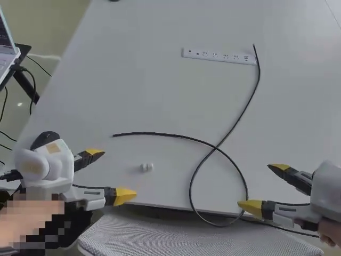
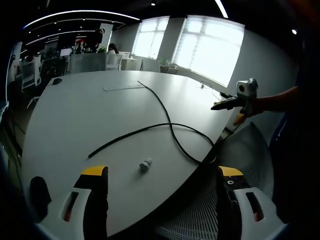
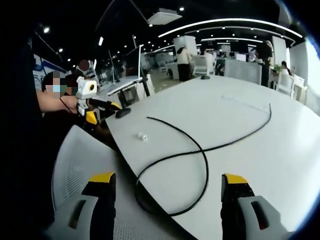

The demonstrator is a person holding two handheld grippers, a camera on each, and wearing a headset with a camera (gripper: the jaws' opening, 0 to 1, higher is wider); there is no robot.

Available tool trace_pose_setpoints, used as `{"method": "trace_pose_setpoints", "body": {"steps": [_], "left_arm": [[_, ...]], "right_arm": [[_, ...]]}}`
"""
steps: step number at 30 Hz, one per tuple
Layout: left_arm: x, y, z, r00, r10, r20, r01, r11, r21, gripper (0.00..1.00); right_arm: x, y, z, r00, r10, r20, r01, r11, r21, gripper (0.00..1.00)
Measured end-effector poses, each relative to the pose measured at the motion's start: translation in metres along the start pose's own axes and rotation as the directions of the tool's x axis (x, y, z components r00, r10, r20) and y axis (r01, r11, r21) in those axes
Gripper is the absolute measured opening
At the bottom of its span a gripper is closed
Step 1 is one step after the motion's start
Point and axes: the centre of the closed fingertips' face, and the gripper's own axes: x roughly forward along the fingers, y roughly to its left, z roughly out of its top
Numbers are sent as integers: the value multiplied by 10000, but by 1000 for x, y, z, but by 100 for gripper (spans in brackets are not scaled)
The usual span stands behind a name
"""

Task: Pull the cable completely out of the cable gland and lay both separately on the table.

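Note:
A small white cable gland lies by itself on the white table, near the front edge. A long black cable lies apart from it, looping over the table's front edge. My left gripper is open at the front left, just off the table edge, with nothing between its yellow-tipped fingers. My right gripper is open at the front right, beside the cable's loop, holding nothing.
A white power strip lies at the back of the table, by the cable's far end. A grey mesh chair stands under the front edge. A laptop on a stand sits to the left.

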Motion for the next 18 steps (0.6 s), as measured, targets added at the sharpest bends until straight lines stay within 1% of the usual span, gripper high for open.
{"method": "trace_pose_setpoints", "body": {"steps": [2, 4, 6, 8, 11, 14, 16, 18], "left_arm": [[0, -1, -1, 10000, -5, -11, 5, 10000, -42, 93], [0, -1, -2, 10000, 23, 6, -23, 10000, -96, 93], [0, -1, -3, 10000, 57, -28, -58, 9999, -162, 95], [-1, -1, -4, 10000, 23, -73, -25, 9996, -276, 97], [-1, 2, -3, 10000, 49, -8, -49, 9997, -244, 99], [-2, 6, -1, 9999, 111, 36, -110, 9992, -390, 99], [-2, 4, -1, 9999, 127, 57, -124, 9992, -391, 99], [-2, 4, -2, 9999, 100, -12, -100, 9992, -397, 99]], "right_arm": [[2, 5, -4, 9996, 221, -191, -220, 9998, 10, 93], [3, 7, -8, 9989, 239, -394, -245, 9996, -154, 95], [6, 10, -9, 9983, 341, -465, -345, 9994, -66, 99], [7, 11, -9, 9982, 399, -451, -401, 9992, -32, 99], [10, 12, -9, 9981, 407, -458, -409, 9992, -39, 99], [12, 14, -10, 9972, 521, -545, -523, 9986, -28, 99], [13, 15, -12, 9962, 531, -691, -546, 9983, -208, 99], [13, 16, -13, 9957, 540, -751, -563, 9980, -295, 99]]}}
